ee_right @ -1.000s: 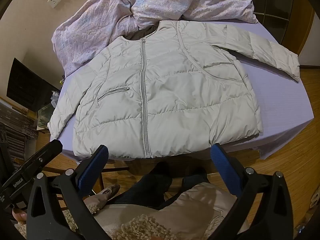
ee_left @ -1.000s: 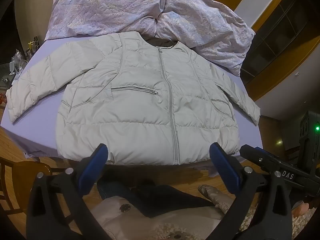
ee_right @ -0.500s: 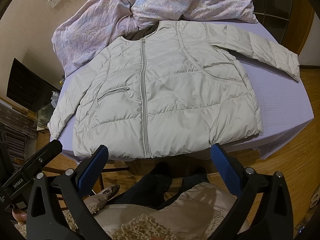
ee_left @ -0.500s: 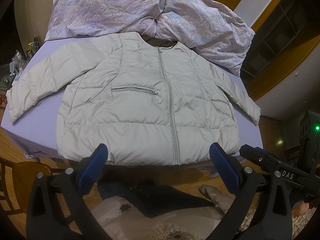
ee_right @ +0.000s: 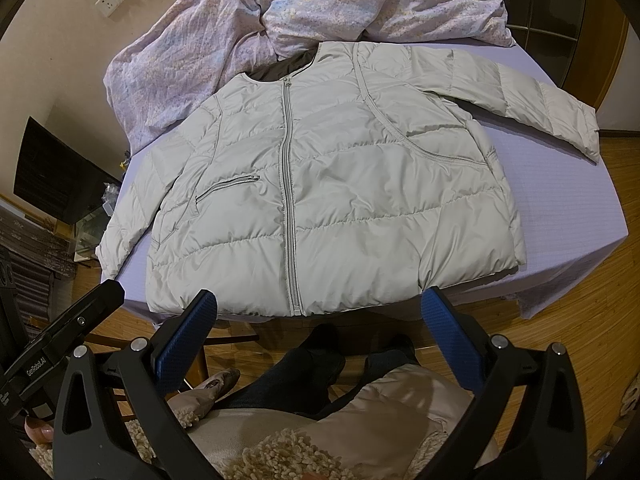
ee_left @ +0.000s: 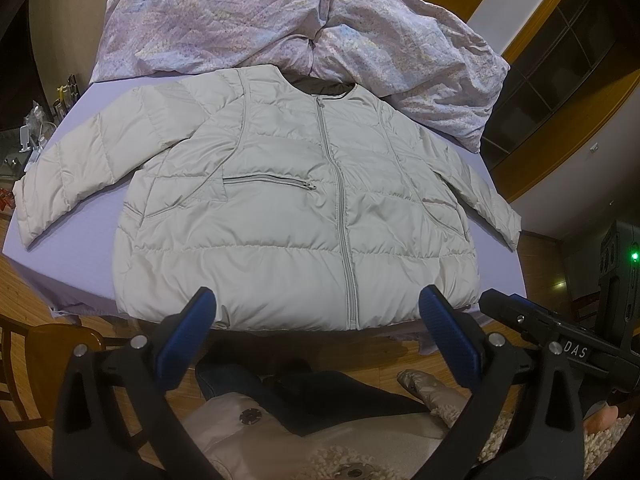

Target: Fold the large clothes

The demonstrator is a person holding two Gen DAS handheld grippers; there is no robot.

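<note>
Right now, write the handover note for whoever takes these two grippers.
Left gripper: open, empty, held short of the jacket hem.
Right gripper: open, empty, also short of the hem.
Jacket: pale puffer, flat and face up on the lilac sheet, zipped, hem at the near edge, collar against the floral quilt. Both sleeves are spread out to the sides.
Done: jacket laid out; no fold made.
Left: every fold. Probably bring each sleeve in across the body, then fold hem to collar.
</note>
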